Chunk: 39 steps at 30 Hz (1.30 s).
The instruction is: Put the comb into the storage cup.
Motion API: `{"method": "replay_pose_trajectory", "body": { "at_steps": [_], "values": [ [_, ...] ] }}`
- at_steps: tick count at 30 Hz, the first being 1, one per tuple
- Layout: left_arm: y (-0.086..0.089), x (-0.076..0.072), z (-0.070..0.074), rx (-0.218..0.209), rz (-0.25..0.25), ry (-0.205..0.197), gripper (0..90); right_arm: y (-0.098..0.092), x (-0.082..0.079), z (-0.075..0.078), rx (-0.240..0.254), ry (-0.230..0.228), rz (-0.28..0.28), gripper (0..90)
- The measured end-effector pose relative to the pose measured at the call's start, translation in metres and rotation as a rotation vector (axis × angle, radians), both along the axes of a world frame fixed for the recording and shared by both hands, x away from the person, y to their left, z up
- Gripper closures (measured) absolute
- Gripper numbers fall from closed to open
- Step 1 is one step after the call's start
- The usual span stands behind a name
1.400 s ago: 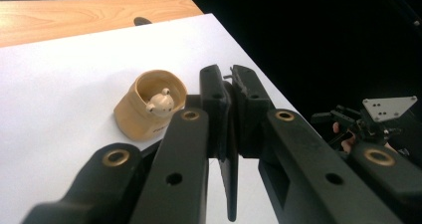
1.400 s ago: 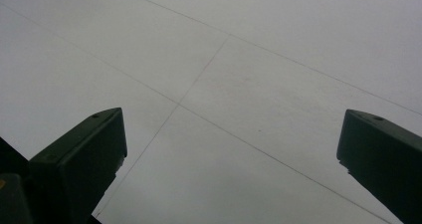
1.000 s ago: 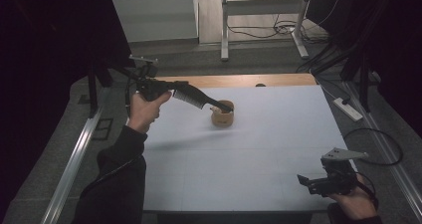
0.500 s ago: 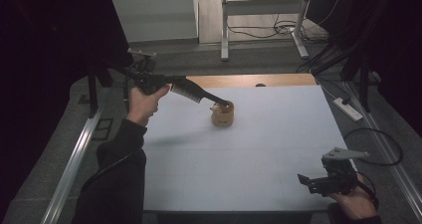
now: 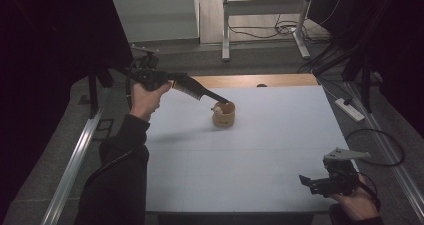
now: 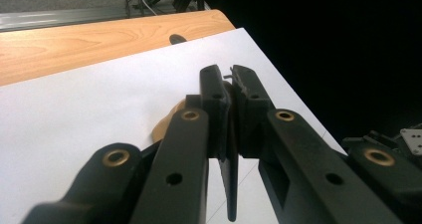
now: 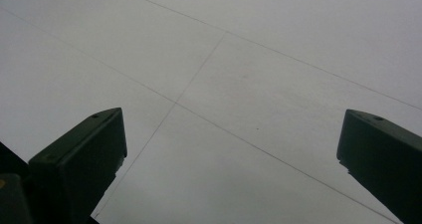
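My left tool point(image 5: 220, 99) reaches in from the far left of the desk point(image 5: 260, 150), its long black body slanting down and to the right, with the tips right at the rim of a small tan wooden cup point(image 5: 223, 116). The cup stands upright on the white sheet a little past the middle of the desk, towards the far side, its long axis vertical and its mouth facing up. Something pale sits at the rim near my tool's tips, too small to name.

In the left gripper view the left tool point(image 6: 228, 87) has its jaws drawn nearly together, leaving a thin slit between them. Whether they pinch the cup's wall I cannot tell, since the tool's own black links hide most of it; a curve of the tan cup point(image 6: 166, 122) peeks out at the left below the jaws. That view also shows the strip of bare wood point(image 6: 89, 40) beyond the white sheet.

My right tool point(image 5: 320, 181) rests in my hand at the near right corner of the desk, well apart from the cup. The right gripper view has its jaws point(image 7: 234, 159) standing wide over bare white sheet crossed by faint lines, with nothing between them.
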<state>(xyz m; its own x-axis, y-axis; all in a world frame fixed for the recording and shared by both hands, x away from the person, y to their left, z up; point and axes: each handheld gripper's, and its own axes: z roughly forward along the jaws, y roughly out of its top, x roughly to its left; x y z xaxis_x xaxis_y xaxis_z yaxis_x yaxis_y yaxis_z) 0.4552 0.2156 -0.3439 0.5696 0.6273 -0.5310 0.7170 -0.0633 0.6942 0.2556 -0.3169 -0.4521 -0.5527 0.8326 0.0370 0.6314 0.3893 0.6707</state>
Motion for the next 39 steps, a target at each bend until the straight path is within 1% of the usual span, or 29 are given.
{"method": "replay_pose_trajectory", "body": {
  "at_steps": [7,16,20,36,39],
  "values": [
    [-0.004,0.005,-0.001,0.016,0.006,0.008,83.9,0.000,0.000,0.000,0.000,0.001,0.000,0.0],
    [-0.009,0.011,-0.003,0.039,0.001,0.015,83.9,0.000,0.000,0.000,0.001,0.002,0.002,0.0],
    [-0.011,0.013,-0.004,0.042,0.000,0.018,83.9,0.000,0.000,0.000,-0.001,0.004,0.004,0.0],
    [-0.019,0.023,-0.015,0.070,-0.004,0.043,83.9,0.000,0.000,0.000,-0.003,0.005,0.009,0.0],
    [-0.020,0.025,-0.017,0.070,-0.004,0.049,83.9,0.000,0.000,0.000,-0.004,0.005,0.010,0.0]
  ]
}}
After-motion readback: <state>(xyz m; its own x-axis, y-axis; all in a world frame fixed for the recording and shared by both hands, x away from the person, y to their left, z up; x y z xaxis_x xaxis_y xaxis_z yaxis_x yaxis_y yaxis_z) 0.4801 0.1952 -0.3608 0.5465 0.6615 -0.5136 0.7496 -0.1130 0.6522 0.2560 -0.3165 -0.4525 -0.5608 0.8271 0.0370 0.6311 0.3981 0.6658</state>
